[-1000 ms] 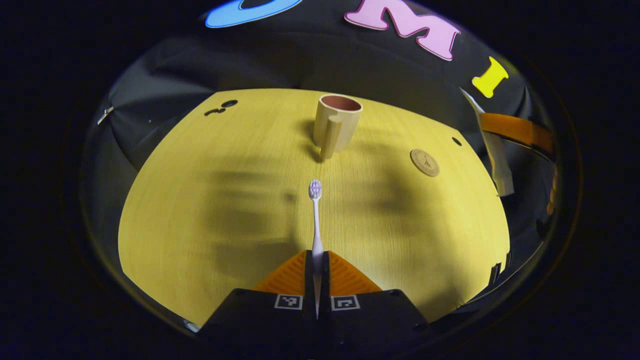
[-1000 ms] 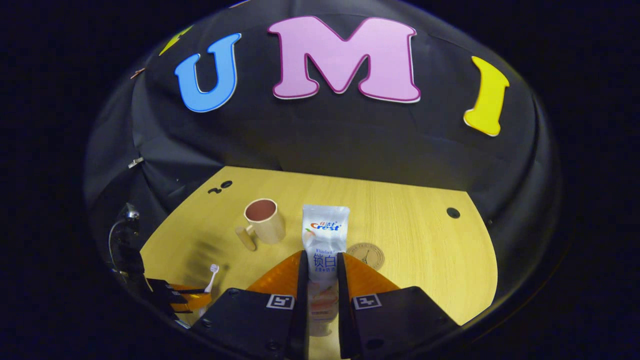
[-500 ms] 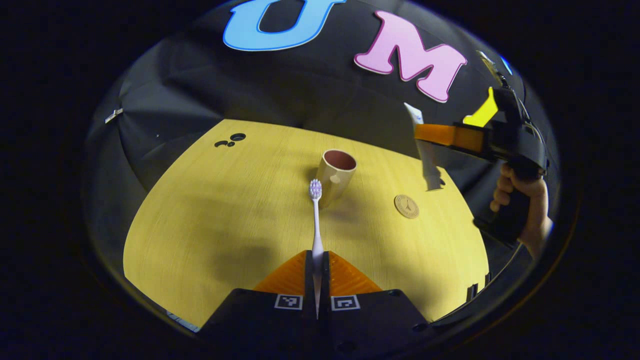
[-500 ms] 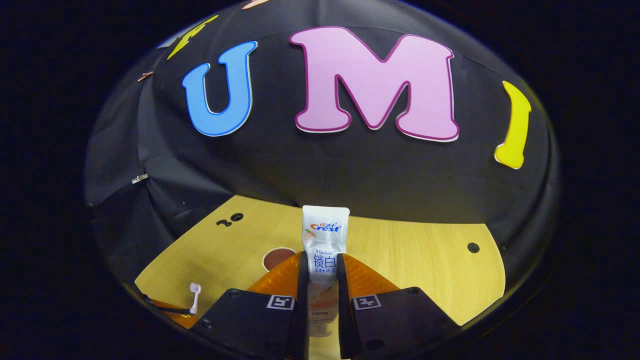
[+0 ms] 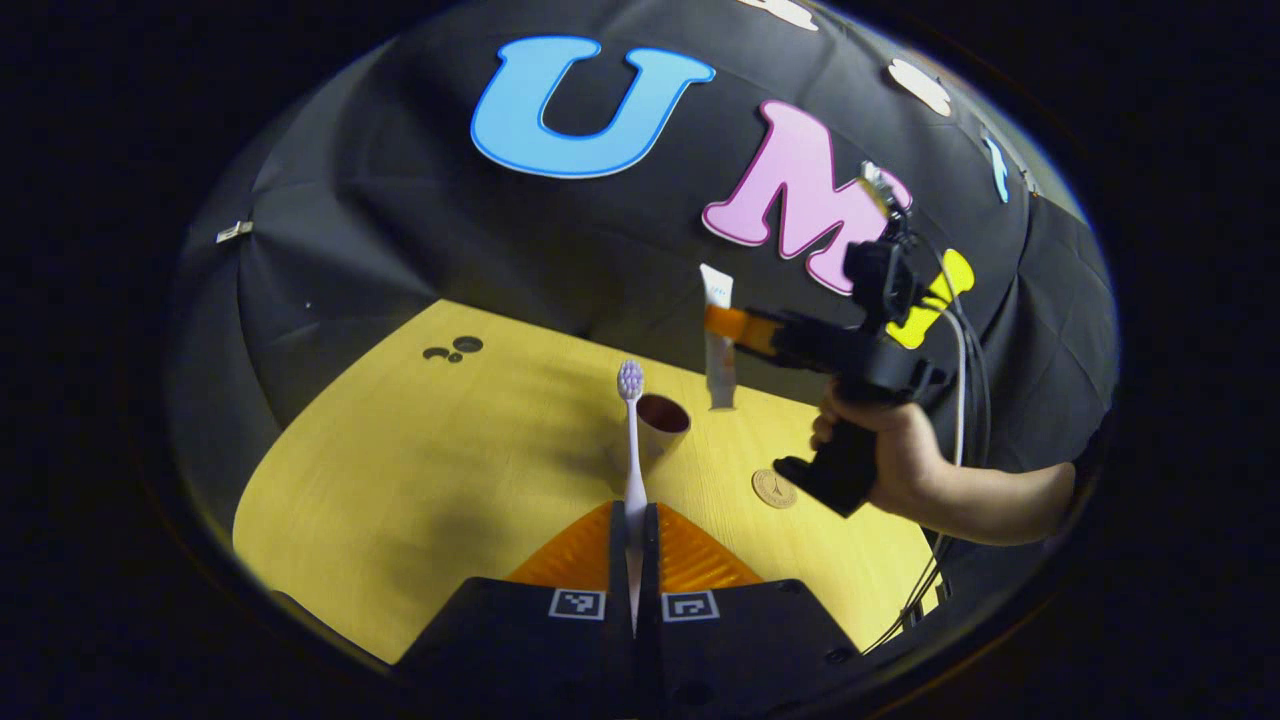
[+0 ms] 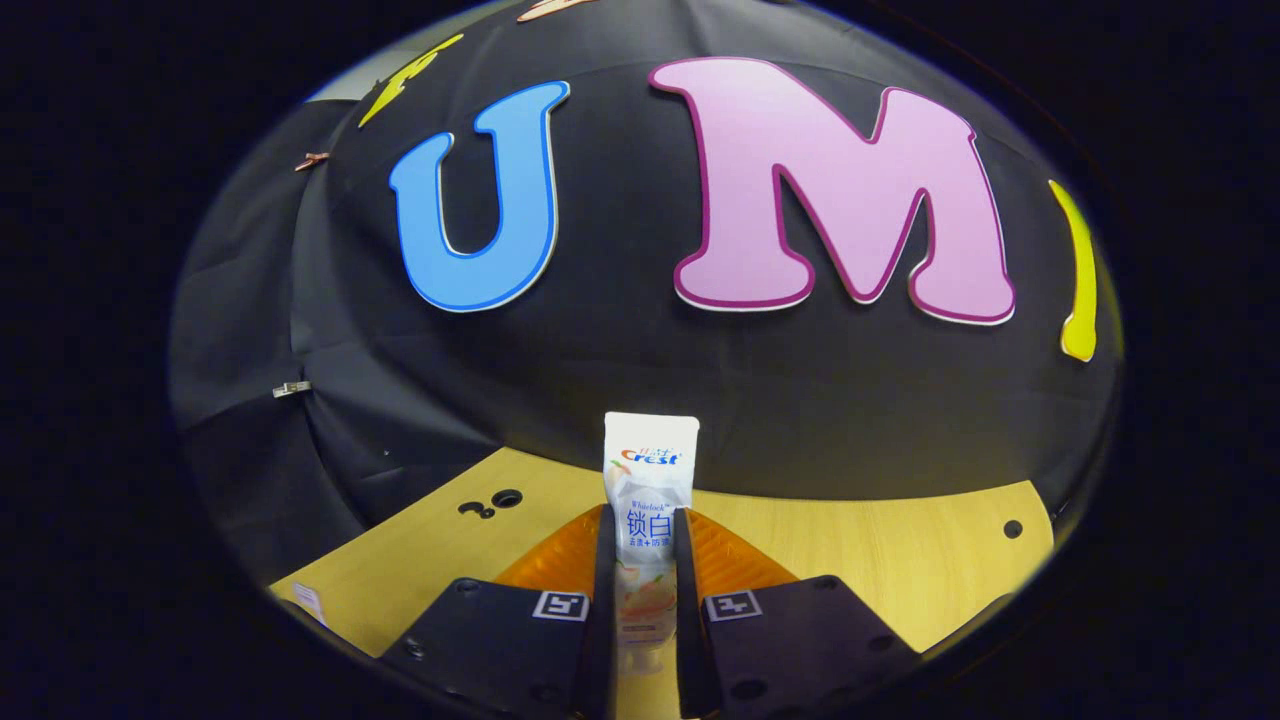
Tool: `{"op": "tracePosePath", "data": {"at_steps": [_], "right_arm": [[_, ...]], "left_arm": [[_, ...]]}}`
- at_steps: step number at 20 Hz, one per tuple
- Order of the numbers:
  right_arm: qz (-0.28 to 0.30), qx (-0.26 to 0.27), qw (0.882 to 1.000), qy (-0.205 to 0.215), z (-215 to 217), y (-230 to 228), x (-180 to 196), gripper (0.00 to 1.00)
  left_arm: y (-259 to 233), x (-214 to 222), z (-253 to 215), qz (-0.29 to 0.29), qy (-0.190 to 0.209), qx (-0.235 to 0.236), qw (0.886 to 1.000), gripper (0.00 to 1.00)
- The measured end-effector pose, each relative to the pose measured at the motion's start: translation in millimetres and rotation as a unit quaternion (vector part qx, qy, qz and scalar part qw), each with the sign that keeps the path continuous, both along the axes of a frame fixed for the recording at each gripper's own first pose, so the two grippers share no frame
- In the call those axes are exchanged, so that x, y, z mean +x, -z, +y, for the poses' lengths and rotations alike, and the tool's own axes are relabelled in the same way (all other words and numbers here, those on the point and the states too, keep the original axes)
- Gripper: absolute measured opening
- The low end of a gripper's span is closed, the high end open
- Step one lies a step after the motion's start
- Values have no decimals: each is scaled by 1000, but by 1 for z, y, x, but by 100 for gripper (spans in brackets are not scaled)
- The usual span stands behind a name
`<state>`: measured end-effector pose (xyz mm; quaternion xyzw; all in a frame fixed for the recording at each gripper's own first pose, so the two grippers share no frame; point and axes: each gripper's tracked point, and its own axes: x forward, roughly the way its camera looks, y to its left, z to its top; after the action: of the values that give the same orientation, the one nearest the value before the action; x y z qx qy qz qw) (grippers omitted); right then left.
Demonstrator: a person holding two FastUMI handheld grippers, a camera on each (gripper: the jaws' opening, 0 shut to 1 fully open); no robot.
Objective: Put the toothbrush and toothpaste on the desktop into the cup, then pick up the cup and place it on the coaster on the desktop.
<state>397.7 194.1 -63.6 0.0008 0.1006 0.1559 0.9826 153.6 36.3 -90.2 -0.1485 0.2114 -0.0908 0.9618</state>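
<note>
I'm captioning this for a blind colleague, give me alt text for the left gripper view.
The left gripper grips a toothbrush, bristles pointing toward a cup on the yellow desktop. Farther right, a hand holds the right gripper, clamping a toothpaste tube above the desktop; a round coaster lies near.

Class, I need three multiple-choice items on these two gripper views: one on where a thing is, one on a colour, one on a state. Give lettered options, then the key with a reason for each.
1. Where is the coaster?
A. on the desktop, beside the cup
B. inside the cup
C. between gripper fingers

2. What colour is the cup's inside?
A. green
B. reddish brown
C. white

3. What does the right gripper hold?
A. nothing
B. the toothbrush
C. the toothpaste

Key: 1 A, the disc lies flat on the wood apart from the cup. 2 B, the opening shows it. 3 C, both fingers press the tube; the toothbrush sits in the left gripper.
</note>
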Motion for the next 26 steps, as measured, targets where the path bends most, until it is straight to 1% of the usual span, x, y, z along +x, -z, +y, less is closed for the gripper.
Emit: {"op": "tracePosePath", "data": {"at_steps": [3, 6, 7, 8, 11, 12, 13, 14, 15, 16, 18, 21, 25, 26], "right_arm": [[-13, 12, 1000, 5, 6, 12, 19, 27], [-27, 17, 999, 6, 8, 22, 32, 27], [-32, 13, 999, 3, 10, 27, 35, 22], [-34, 7, 999, 0, 11, 32, 38, 27], [-24, 6, 1000, -3, 12, 53, 38, 27], [-22, 8, 1000, 1, 11, 59, 39, 22], [-20, 9, 1000, 4, 9, 65, 40, 28], [-15, 10, 1000, 4, 9, 70, 41, 30], [-6, 11, 1000, -1, 10, 79, 40, 33], [0, 12, 1000, -15, 13, 84, 33, 36], [4, 10, 1000, -24, 12, 85, 25, 42], [11, 15, 1000, -20, -3, 82, 11, 96], [14, 9, 1000, -2, -34, 70, -3, 97], [13, 7, 1000, 4, -43, 69, -7, 96]], "left_arm": [[-11, -3, 8, -32, 2, 15, 999, 6], [-19, -7, 9, -46, 4, 23, 999, 6], [-19, -7, 8, -48, 3, 22, 999, 6], [-20, -6, 6, -47, 2, 19, 999, 6], [-24, -1, 1, -52, 1, 10, 999, 6], [-25, 0, 1, -55, 0, 8, 998, 6], [-26, 2, 0, -56, 0, 5, 998, 6], [-27, 3, 0, -56, -3, 2, 998, 6], [-27, 4, -2, -55, -4, -3, 998, 6], [-26, 4, -3, -55, -9, -7, 998, 6], [-20, 0, -2, -55, -12, -9, 998, 6], [-25, 2, -9, -62, -9, -7, 998, 6], [-37, 20, -26, -77, -5, -14, 997, 6], [-39, 26, -30, -84, -5, -15, 996, 11]]}}
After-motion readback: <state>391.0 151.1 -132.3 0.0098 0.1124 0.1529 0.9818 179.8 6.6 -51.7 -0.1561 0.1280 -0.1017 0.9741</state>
